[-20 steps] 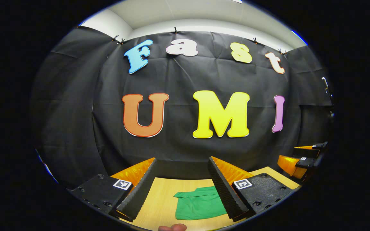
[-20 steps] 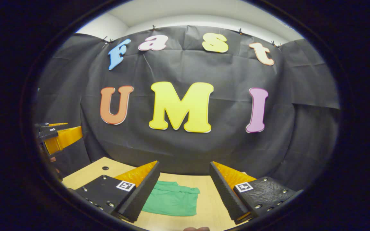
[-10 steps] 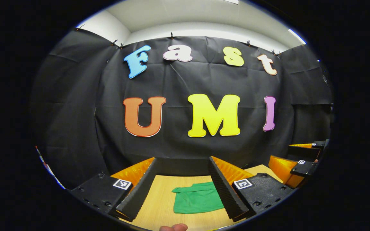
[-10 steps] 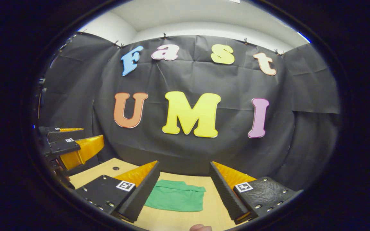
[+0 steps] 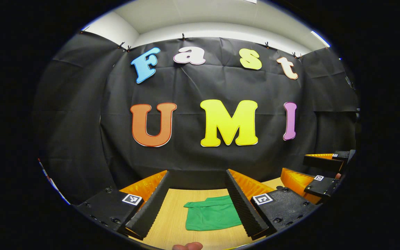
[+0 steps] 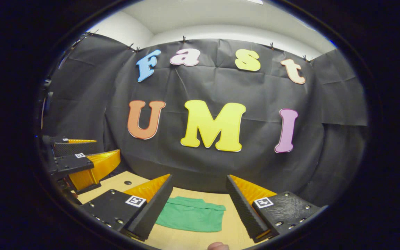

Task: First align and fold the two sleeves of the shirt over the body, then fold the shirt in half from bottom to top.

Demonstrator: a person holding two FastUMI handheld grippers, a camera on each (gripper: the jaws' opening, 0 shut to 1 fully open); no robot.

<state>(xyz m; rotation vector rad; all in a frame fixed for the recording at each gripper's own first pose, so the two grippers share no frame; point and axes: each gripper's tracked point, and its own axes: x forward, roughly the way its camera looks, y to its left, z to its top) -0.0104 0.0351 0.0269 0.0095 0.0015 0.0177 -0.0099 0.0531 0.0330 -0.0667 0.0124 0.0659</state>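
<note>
A green shirt (image 5: 212,217), folded into a compact rectangle, lies flat on the wooden table (image 5: 172,215). In the left gripper view it sits between and below my left gripper (image 5: 197,175), whose fingers stand wide open and hold nothing. The right gripper view has the shirt (image 6: 190,218) low between the fingers of my right gripper (image 6: 198,178), also open and raised above the table. The right gripper (image 5: 319,173) appears at the right edge of the left gripper view, and the left gripper (image 6: 78,163) at the left edge of the right gripper view.
The black cloth wall (image 5: 200,121) stands close behind the table's far edge. A small dark hole (image 6: 127,182) marks the tabletop near its left corner. A fingertip (image 5: 187,246) shows at the bottom of the left gripper view.
Both grippers stayed open and drifted slightly; each now shows more of the other at its view's edge. The shirt has not moved on the table.
</note>
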